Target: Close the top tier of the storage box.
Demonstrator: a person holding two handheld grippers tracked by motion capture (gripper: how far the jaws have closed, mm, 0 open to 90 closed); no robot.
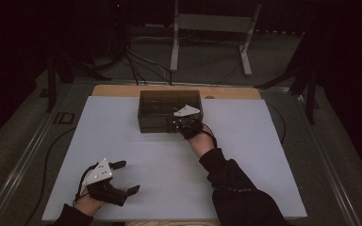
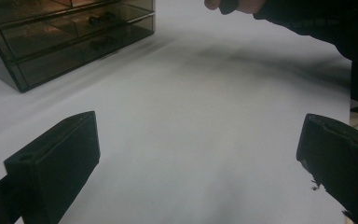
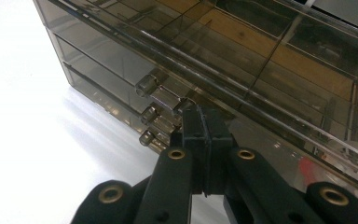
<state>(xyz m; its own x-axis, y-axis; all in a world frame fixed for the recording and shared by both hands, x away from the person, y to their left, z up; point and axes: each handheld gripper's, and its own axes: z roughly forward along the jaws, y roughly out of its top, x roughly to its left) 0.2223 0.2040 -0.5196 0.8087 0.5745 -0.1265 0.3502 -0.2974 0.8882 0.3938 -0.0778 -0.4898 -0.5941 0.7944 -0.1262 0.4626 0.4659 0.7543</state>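
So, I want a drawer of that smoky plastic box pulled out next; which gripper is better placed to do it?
The right gripper: its jaws are shut right at the drawer box, beside the drawer handles. The left gripper rests open near the table's front edge, far from the box.

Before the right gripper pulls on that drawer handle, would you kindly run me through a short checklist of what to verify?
1. Right gripper jaws closed: ok, pads together at a handle of the smoky drawer box.
2. Handle actually pinched between the pads: cannot tell, the fingertips hide the contact.
3. Which drawer it belongs to: cannot tell; three handles sit stacked close together.
4. Left gripper out of the way: ok, open, near the front edge of the white mat.
5. Room for the drawer to slide out: ok, bare mat in front of the box.
6. Box braced against sliding: not ok, nothing holds it.
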